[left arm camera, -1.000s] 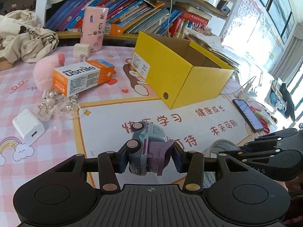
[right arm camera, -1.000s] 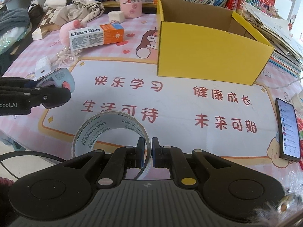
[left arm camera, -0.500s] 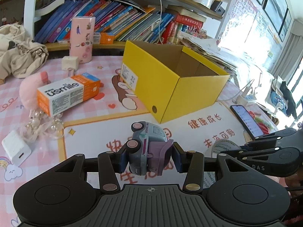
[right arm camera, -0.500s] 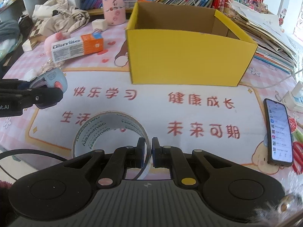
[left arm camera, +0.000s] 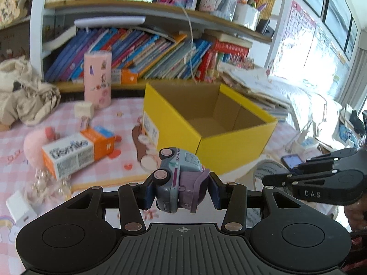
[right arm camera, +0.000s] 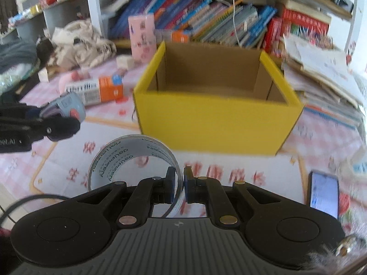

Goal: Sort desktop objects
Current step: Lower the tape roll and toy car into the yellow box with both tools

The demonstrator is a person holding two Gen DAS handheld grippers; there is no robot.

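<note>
My left gripper (left arm camera: 181, 193) is shut on a grey and purple toy truck (left arm camera: 180, 181), held in the air just short of the open yellow cardboard box (left arm camera: 229, 149). The box looks empty inside. My right gripper (right arm camera: 180, 186) is shut on the rim of a clear tape roll (right arm camera: 130, 160), also lifted, in front of the same yellow box (right arm camera: 215, 119). In the right wrist view the left gripper with the toy truck (right arm camera: 65, 107) shows at the left edge. The right gripper's black fingers (left arm camera: 321, 178) reach in from the right of the left wrist view.
On the pink checked mat lie an orange and white toothpaste box (left arm camera: 78, 153), a pink plush (left arm camera: 34, 146), a bead string (left arm camera: 48, 185), a white charger (left arm camera: 19, 208) and a pink cylinder (left arm camera: 97, 82). A phone (right arm camera: 323, 194) lies to the right. Bookshelves (left arm camera: 160, 52) stand behind the box.
Both grippers have moved up and forward toward the yellow box, each keeping its object. The box now looks larger and its inside shows.
</note>
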